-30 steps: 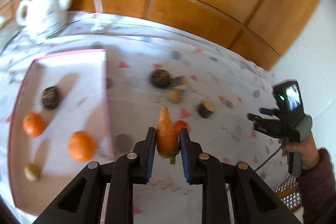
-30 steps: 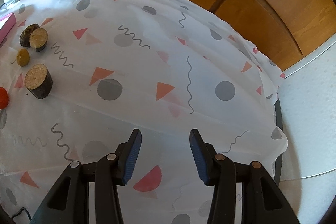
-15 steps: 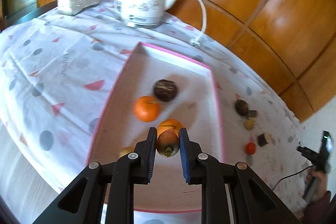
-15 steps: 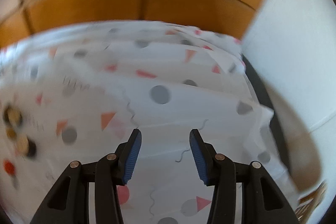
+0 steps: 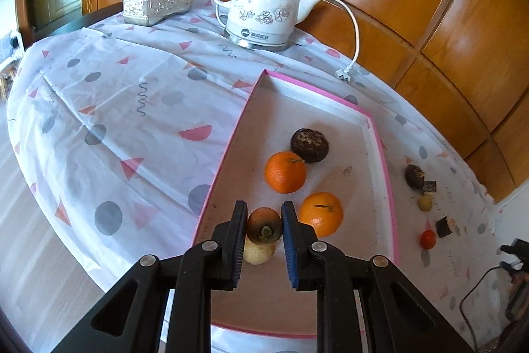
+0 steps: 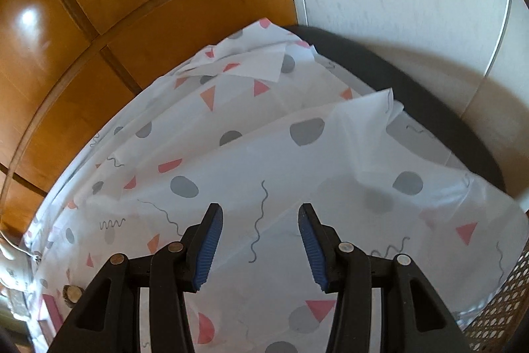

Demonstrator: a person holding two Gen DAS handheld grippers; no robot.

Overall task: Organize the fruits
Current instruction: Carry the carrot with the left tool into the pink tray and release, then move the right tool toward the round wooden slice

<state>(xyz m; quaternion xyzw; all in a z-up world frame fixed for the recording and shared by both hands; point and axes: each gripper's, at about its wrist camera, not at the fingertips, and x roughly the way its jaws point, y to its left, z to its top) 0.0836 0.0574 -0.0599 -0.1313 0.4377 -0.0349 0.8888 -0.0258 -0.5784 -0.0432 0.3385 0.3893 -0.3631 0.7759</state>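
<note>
Carrying a carrot over the pink tray

Hanging above the near end of the pink-rimmed tray (image 5: 380,138), the left tongs (image 5: 264,229) are clamped on a carrot (image 5: 264,224), seen end-on with its stem stub toward the camera. The grip is across the thick top, which probably keeps the tapering root from slipping as it points down into the tray. Under the carrot lies a pale round fruit (image 5: 259,252), so the drop may need a nudge toward bare tray floor. Further into the tray sit two oranges (image 5: 285,167) and a dark brown fruit (image 5: 309,145). Outside the tray's right rim, on the patterned surface (image 5: 132,121), a small red fruit (image 5: 427,239) and some dark pieces (image 5: 414,176) wait their turn. Beyond the tray's far corner stands a white teapot (image 5: 261,12).

The right tongs (image 6: 260,245) stand apart with nothing between them, over cloth well away from the tray, likely parked while the left hand works.

A second ago the carrot was out over the loose pieces beside the tray, shown lengthwise; now it is over the tray. The right view has rolled away from the fruit pieces toward the surface's edge.
</note>
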